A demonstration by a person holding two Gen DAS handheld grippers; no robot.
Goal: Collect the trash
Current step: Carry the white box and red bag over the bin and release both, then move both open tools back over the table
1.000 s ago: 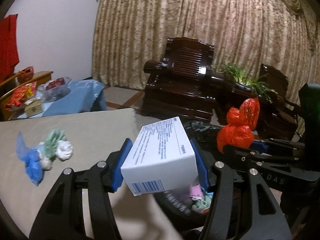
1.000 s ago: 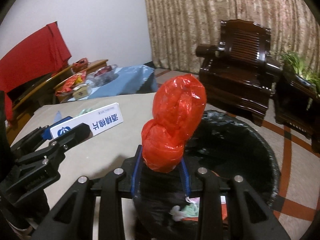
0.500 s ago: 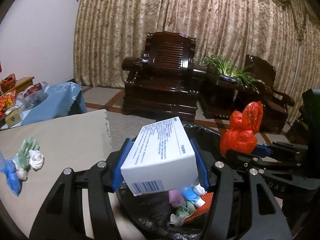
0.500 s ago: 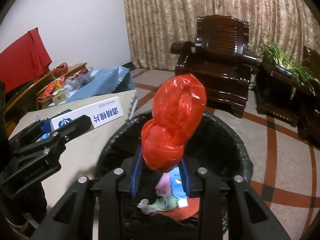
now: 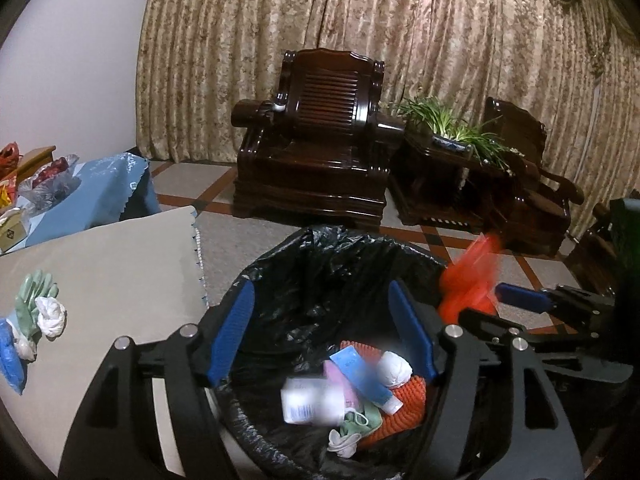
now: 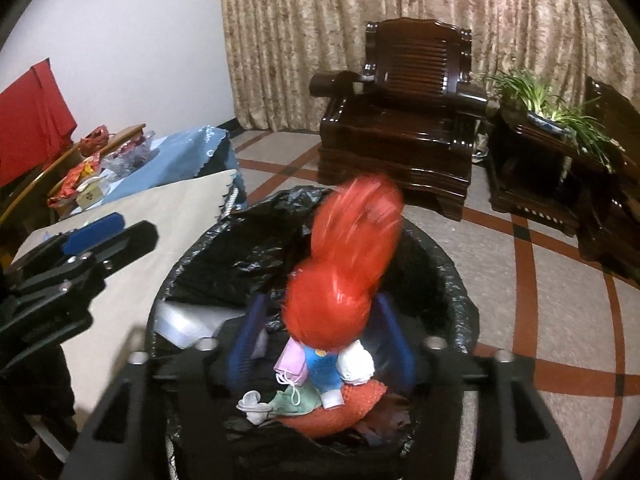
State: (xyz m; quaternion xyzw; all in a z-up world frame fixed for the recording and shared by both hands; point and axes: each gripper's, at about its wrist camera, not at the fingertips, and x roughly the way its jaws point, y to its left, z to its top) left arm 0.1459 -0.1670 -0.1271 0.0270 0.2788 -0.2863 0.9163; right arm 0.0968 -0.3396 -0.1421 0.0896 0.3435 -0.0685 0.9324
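Both grippers hang over a black-lined trash bin. My left gripper is open and empty; the white box, blurred, is dropping onto the trash in the bin. My right gripper has its jaws apart; the red plastic bag is blurred between them, falling into the bin, and shows in the left wrist view. On the beige tablecloth lie green gloves, a white wad and blue plastic.
The bin holds a blue tube, a pink item, a mask and an orange knit piece. Beyond stand dark wooden armchairs, a potted plant and curtains. A blue-covered table with clutter is at left.
Both grippers moved out from over the table to above the bin and opened. The white box left the left gripper and fell in; the red bag is leaving the right one.
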